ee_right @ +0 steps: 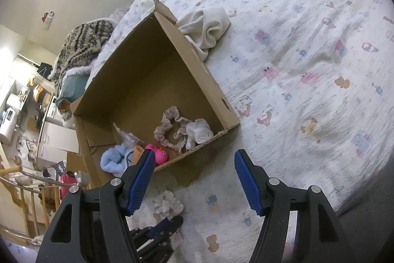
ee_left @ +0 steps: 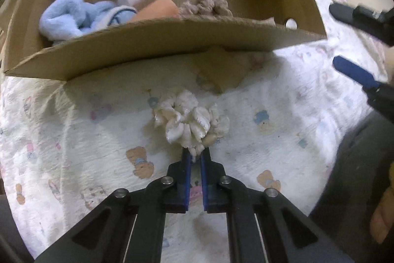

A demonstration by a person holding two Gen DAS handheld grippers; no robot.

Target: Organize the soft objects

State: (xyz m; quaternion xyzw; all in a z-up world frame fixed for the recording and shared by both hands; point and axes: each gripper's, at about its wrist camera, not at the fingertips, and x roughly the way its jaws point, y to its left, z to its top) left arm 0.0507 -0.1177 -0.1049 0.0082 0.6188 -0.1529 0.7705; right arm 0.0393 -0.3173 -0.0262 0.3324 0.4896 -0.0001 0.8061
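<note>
Left wrist view: low, close over white cartoon-print bedspread (ee_left: 73, 139), facing 12 o'clock toward near wall of open brown cardboard box (ee_left: 172, 41); cream ruffled scrunchie (ee_left: 189, 120) dead centre, just past left gripper (ee_left: 195, 154). Right gripper (ee_left: 344, 38) enters at 3 o'clock.

Right wrist view: higher, farther back, angled down over right gripper (ee_right: 194, 159); box (ee_right: 209, 80) toward 11 o'clock, bedspread (ee_right: 307, 41) filling 1 to 4 o'clock.

Shared: box, bedspread, scrunchie (ee_right: 168, 203), left gripper (ee_right: 170, 221) at 6 o'clock.
</note>
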